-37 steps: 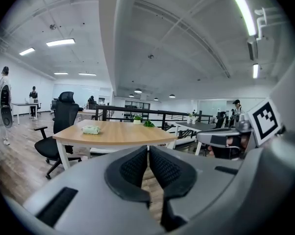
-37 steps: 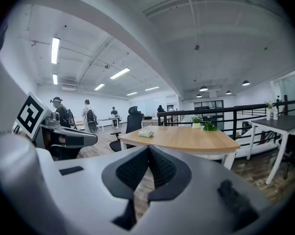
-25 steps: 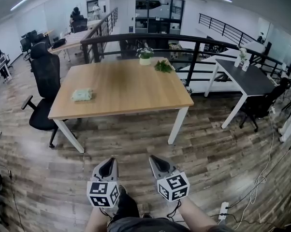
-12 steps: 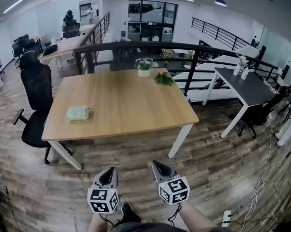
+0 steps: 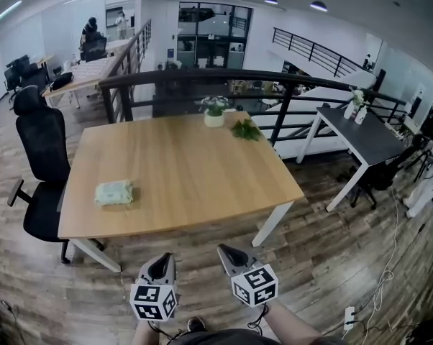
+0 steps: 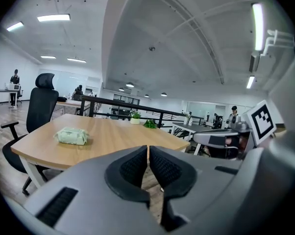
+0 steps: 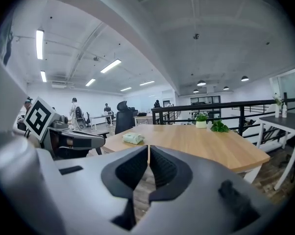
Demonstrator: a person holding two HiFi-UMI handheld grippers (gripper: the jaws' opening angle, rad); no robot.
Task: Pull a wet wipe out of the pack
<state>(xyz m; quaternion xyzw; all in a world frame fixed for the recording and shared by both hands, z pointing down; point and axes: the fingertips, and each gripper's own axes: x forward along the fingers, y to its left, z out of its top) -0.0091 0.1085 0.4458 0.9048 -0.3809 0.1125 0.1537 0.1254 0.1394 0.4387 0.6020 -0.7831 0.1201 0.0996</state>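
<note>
A pale green pack of wet wipes [image 5: 114, 192] lies flat on the left part of the wooden table [image 5: 202, 171], near its front edge. The same pack [image 6: 72, 136] shows in the left gripper view and again in the right gripper view [image 7: 134, 138]. My left gripper [image 5: 163, 259] and right gripper [image 5: 224, 251] hang side by side over the floor in front of the table, short of its edge. Both point toward the table. The jaws of each are shut with nothing between them [image 6: 148, 148] [image 7: 148, 149].
A potted plant [image 5: 214, 110] and a leafy sprig [image 5: 245, 129] sit at the table's far edge. A black office chair [image 5: 38, 167] stands at its left. A black railing [image 5: 274, 95] runs behind, a dark table [image 5: 367, 131] is at right, and cables [image 5: 385, 275] lie on the floor.
The table and the pack have grown larger and come closer in the head view. Both grippers have moved forward toward the table, still shut and side by side.
</note>
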